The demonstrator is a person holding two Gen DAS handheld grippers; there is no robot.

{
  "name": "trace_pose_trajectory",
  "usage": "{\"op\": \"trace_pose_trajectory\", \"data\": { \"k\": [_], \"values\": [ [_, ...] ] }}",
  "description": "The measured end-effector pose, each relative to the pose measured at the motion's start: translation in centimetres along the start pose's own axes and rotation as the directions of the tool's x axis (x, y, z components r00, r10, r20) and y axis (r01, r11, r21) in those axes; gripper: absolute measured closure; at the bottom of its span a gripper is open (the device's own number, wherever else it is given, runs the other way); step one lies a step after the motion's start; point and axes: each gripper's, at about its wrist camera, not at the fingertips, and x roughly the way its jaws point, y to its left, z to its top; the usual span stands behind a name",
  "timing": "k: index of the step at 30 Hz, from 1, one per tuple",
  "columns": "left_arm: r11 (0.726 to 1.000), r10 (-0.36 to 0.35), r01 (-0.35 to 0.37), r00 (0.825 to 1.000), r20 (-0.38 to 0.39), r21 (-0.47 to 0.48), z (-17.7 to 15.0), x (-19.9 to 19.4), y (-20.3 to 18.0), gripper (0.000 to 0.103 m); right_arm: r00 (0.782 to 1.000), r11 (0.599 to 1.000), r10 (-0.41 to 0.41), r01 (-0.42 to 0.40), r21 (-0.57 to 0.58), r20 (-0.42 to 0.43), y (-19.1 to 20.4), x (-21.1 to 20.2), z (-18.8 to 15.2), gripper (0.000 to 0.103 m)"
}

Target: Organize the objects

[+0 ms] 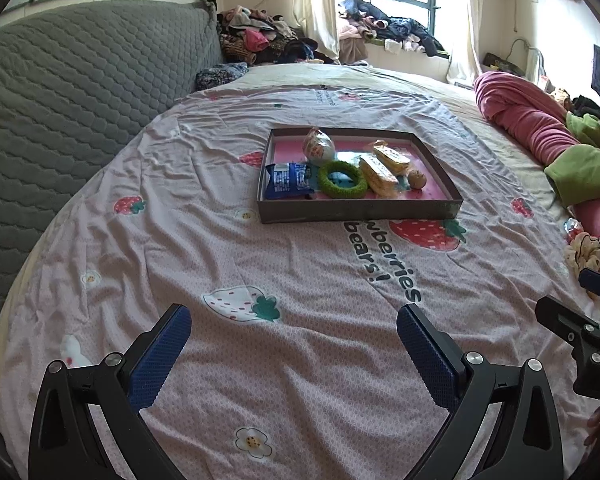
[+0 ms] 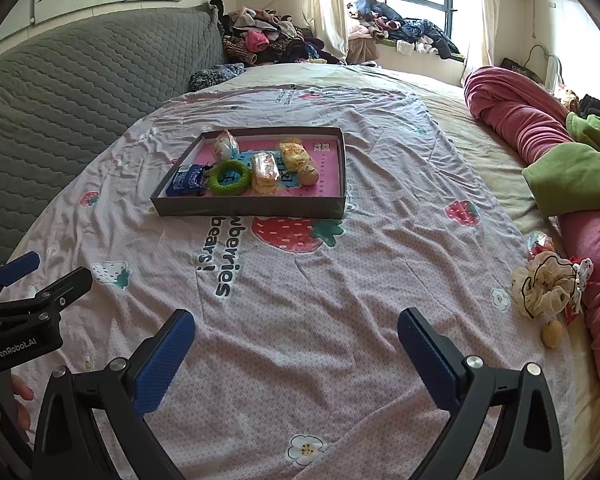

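**Both grippers empty over the strawberry sheet, tray filled farther up the bed**

While both sets of jaws stand wide apart with nothing between them, the left gripper (image 1: 294, 330) and the right gripper (image 2: 296, 334) hover side by side above the pink strawberry-print sheet (image 2: 300, 320), each showing at the edge of the other's view. Part of a hand (image 2: 4, 404) shows by the left tool's handle.

Beyond the fingertips, in the middle of the bed, sits a shallow dark tray (image 1: 360, 210) with a pink floor. Inside it lie a blue snack packet (image 1: 288, 180) at the near left corner, a green ring (image 1: 342, 179) just beside it, two yellow wrapped cakes (image 1: 384, 168) side by side, a small brown round item (image 1: 417, 179) to their right, and a clear bag (image 1: 319, 145) with a white-and-orange item toward the back wall.

Off to the right, outside the tray, a cream scrunchie (image 2: 546, 288) and a small yellowish ball (image 2: 551, 333) lie on the sheet near a rolled pink blanket (image 2: 516, 116). A grey quilted headboard (image 1: 80, 80) runs along the left.
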Motion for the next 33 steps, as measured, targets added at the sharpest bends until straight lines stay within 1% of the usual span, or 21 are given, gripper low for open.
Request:
{"op": "trace_pose_trajectory", "data": {
  "k": [13,21,33],
  "values": [
    [1.0,-0.018,0.018,1.0,-0.018,0.002,-1.2,1.7,-0.1,0.001,1.0,1.0,0.012,-0.012,0.011,0.003,-0.3,1.3,-1.2,0.001],
    [1.0,-0.02,0.021,0.999,-0.025,0.014,-1.7,2.6,-0.5,0.0,1.0,1.0,0.013,-0.013,0.006,-0.015,-0.4,2.5,-2.3,0.001],
    [1.0,-0.02,0.021,0.999,-0.027,0.022,-2.8,3.5,-0.7,0.001,0.998,1.0,0.003,-0.002,0.019,-0.064,-0.8,4.3,-4.1,0.001]
  ]
}}
